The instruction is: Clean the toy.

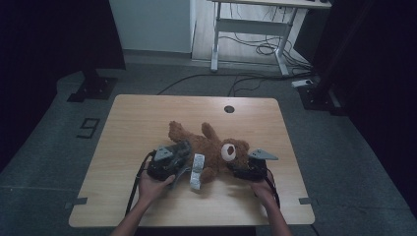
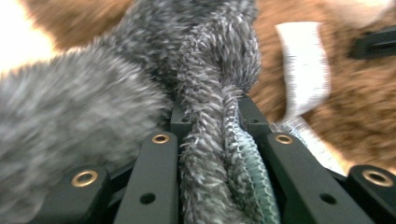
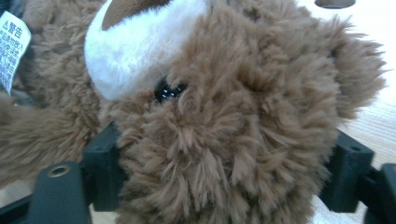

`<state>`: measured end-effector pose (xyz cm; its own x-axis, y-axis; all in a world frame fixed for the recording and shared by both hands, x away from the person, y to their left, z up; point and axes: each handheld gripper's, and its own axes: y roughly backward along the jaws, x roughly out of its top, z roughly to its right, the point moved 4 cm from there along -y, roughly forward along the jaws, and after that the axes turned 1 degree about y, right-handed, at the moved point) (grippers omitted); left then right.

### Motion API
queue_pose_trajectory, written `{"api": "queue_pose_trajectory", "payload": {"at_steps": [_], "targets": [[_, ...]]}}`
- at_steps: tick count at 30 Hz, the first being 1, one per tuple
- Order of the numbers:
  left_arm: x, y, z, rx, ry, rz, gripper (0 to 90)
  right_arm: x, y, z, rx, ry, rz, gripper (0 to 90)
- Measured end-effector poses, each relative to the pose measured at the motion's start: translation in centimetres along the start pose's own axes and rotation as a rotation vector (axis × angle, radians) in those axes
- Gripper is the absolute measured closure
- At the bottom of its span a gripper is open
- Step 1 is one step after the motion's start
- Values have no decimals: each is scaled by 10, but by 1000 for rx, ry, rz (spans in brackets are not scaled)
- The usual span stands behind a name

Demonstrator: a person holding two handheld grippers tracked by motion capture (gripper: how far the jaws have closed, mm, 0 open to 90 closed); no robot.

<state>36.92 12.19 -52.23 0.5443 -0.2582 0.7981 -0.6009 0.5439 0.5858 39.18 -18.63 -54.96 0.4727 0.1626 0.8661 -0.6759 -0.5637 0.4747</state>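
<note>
Here the left tongs are clamped on a grey fuzzy cloth, while the right tongs straddle the teddy bear's head on the worktop, pressing its sides.

High view sits above my side, looking forward and down over the whole table, fairly far. My left gripper view looks along its jaws, pressed close against grey fur. My right gripper view is equally close on the teddy bear, which the high view also shows.
</note>
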Motion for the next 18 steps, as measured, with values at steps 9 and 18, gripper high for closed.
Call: {"api": "queue_pose_trajectory", "payload": {"at_steps": [9, 18], "targets": [[29, 23, 10, -26, -2, 100, 729, -3, 0, 2, 21, 1, 31, 215], [69, -40, 74, -106, -110, 7, 724, -3, -1, 1, 6, -20, 43, 194]]}}
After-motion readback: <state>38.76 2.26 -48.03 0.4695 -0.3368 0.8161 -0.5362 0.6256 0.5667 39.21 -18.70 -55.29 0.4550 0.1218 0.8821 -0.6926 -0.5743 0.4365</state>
